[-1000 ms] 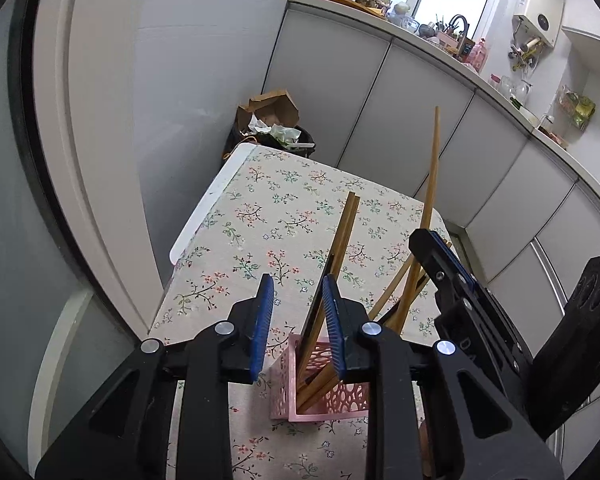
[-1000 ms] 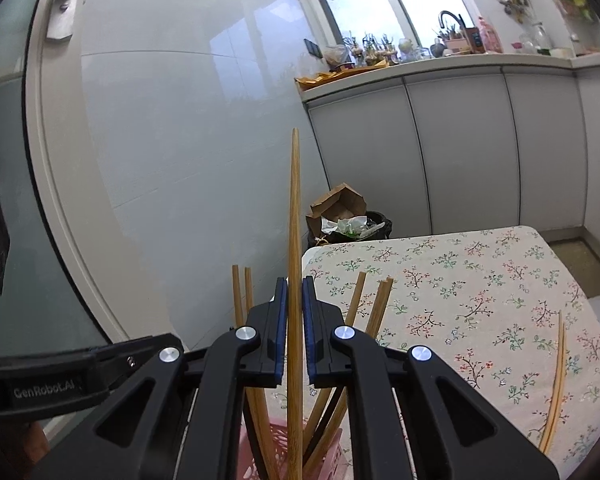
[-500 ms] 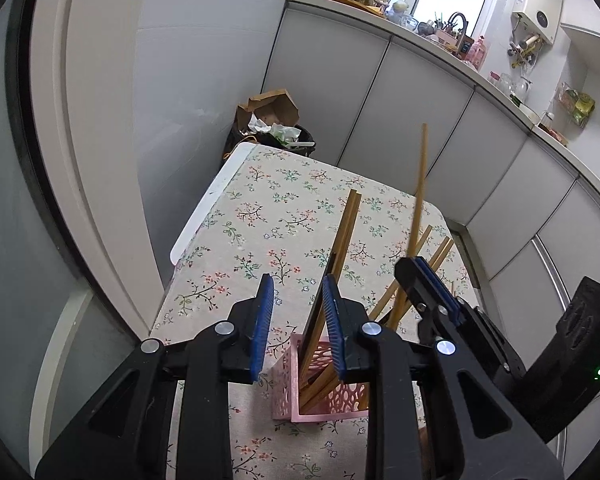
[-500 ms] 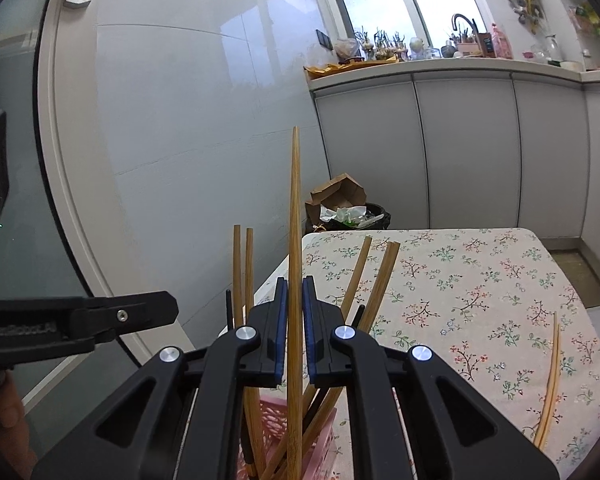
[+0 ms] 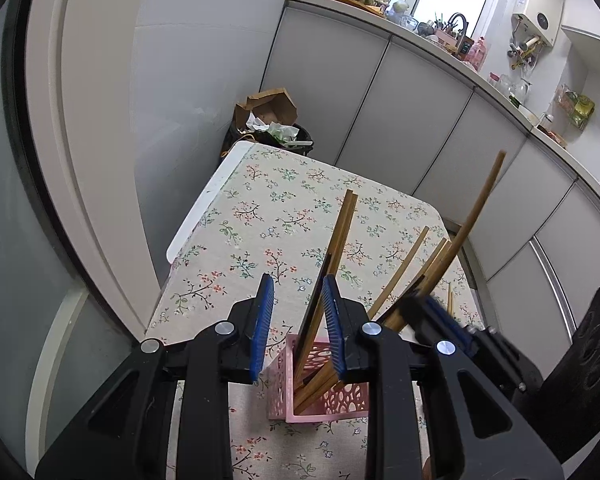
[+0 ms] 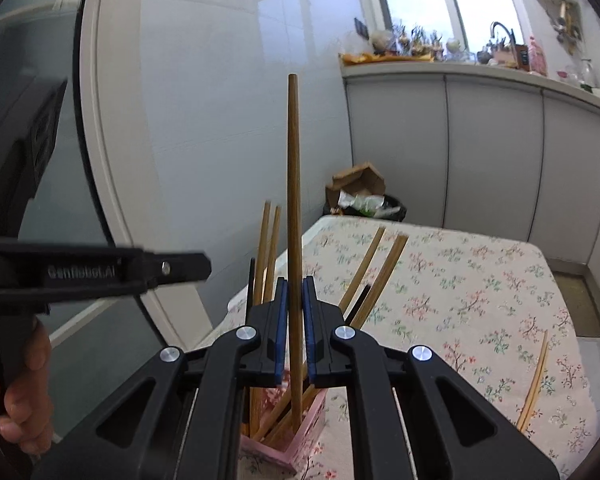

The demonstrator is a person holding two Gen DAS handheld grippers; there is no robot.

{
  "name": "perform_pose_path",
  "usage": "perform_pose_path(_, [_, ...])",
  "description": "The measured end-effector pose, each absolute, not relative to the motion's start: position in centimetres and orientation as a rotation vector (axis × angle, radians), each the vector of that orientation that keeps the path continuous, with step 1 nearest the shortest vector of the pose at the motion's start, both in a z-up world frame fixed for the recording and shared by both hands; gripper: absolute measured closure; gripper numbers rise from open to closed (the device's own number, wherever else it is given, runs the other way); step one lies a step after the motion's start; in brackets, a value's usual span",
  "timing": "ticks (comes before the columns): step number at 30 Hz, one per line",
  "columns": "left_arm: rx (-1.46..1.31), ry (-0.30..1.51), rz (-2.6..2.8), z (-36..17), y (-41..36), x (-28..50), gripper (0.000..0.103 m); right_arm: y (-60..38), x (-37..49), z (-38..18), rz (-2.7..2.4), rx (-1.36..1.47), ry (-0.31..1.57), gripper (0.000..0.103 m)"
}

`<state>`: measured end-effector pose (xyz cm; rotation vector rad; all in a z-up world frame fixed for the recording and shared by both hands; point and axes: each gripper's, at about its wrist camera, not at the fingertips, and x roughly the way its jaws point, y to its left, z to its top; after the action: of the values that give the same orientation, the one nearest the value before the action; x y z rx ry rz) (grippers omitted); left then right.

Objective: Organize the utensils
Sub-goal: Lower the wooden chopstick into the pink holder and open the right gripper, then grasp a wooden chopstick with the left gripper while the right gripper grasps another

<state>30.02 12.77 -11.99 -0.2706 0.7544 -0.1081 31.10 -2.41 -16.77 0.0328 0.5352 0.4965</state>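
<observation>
A pink perforated holder stands on the floral tablecloth with several wooden chopsticks leaning in it. My right gripper is shut on one long chopstick whose lower end reaches down into the holder. In the left wrist view that chopstick leans to the upper right from the blurred right gripper. My left gripper hovers just left of and above the holder, jaws partly apart with nothing between them. It shows in the right wrist view too, as the left gripper.
One loose chopstick lies on the cloth to the right. A black bin with cardboard and rubbish stands past the table's far end. Grey cabinets run along the right, a glass door frame along the left. A hand grips the left tool.
The right gripper has rolled, and the held chopstick's top has swung to the right and lower in the left wrist view. The left gripper has stayed still.
</observation>
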Motion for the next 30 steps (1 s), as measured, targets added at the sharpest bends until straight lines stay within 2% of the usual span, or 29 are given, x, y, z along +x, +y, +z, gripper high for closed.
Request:
perform_pose_path(2, [-0.269,0.753,-0.116,-11.9,12.7,30.0,0.078,-2.7,31.3,-16.5,0.505,0.042,0.573,0.080])
perform_pose_path(3, [-0.267,0.752,-0.119,-11.9,12.6,30.0,0.076,-3.3,31.3,-16.0,0.504,0.062,0.569,0.066])
perform_pose_path(4, [-0.263,0.751,-0.120,-11.8,12.6,30.0,0.075,-4.1,31.1,-15.3,0.495,0.085,0.551,0.061])
perform_pose_path(14, [-0.254,0.761,-0.170,-10.8,10.3,29.2,0.075,-14.9,31.7,-9.9,0.305,0.239,0.541,0.058])
perform_pose_path(16, [-0.235,0.753,-0.189,-10.2,9.0,28.7,0.075,-17.0,31.9,-9.7,0.259,0.255,0.552,0.047])
perform_pose_path(18, [-0.188,0.732,-0.228,-9.4,6.9,28.0,0.074,-19.5,32.4,-9.8,0.192,0.270,0.582,0.040])
perform_pose_path(21, [-0.088,0.707,-0.267,-9.1,3.5,27.3,0.065,-23.5,33.1,-10.8,0.081,0.319,0.643,0.037])
perform_pose_path(25, [-0.007,0.751,-0.349,-10.5,-1.5,27.3,0.064,-27.8,34.4,-13.6,-0.028,0.381,0.768,0.030])
perform_pose_path(30, [0.048,0.847,-0.424,-13.2,-7.2,29.0,0.064,-31.1,34.9,-15.4,-0.115,0.412,0.852,0.027])
